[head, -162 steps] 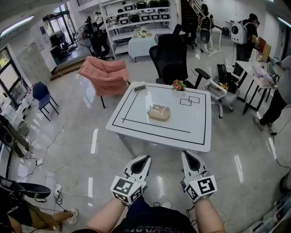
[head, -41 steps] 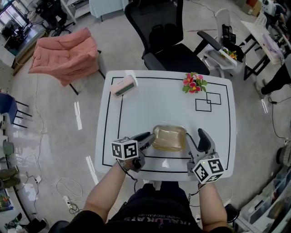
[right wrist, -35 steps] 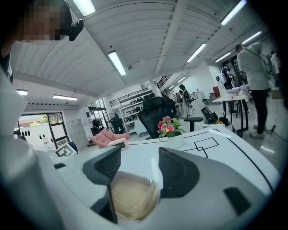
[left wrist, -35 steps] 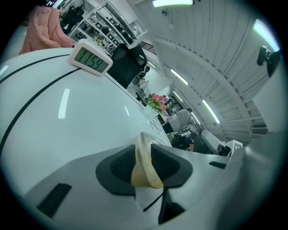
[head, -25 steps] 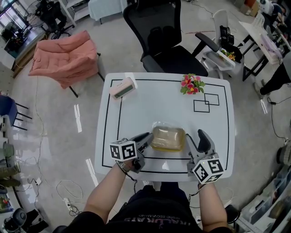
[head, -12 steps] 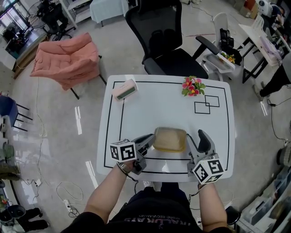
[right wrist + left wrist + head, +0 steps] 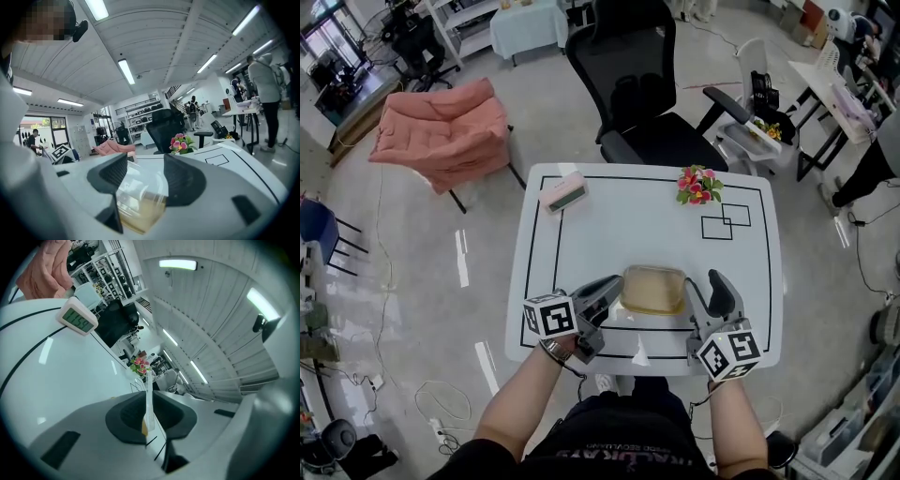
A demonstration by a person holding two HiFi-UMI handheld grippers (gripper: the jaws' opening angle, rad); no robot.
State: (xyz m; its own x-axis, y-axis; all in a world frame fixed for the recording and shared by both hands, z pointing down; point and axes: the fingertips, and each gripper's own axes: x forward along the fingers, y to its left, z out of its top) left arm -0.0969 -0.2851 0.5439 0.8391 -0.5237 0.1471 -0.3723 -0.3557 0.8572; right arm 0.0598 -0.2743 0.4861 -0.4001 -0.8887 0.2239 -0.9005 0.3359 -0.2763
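The left gripper (image 7: pixel 602 291) has its jaws pressed together on a thin edge of a clear plastic container (image 7: pixel 653 289). In the left gripper view that edge stands upright as a narrow see-through strip caught between the two dark pads, with a little yellow showing at its foot. The right gripper (image 7: pixel 705 289) is closed on the opposite end of the container. In the right gripper view the clear lid and the tan contents fill the gap from one pad to the other.

The container sits between the two grippers, over the near part of a white square table (image 7: pixel 581 246). It is just inside the black line that runs around the tabletop. From the head view it is a rounded box, and the tan contents show through the clear lid.

Farther back on the table, near the left corner, a small pink digital clock (image 7: pixel 562 194) stands tilted. Near the right back corner is a small bunch of pink and red flowers (image 7: pixel 697 185). Just in front of the flowers, two overlapping black rectangles (image 7: pixel 724 221) are marked on the tabletop.

A black office chair (image 7: pixel 652 103) stands behind the table. A pink armchair (image 7: pixel 441 127) sits on the floor well off to the left.
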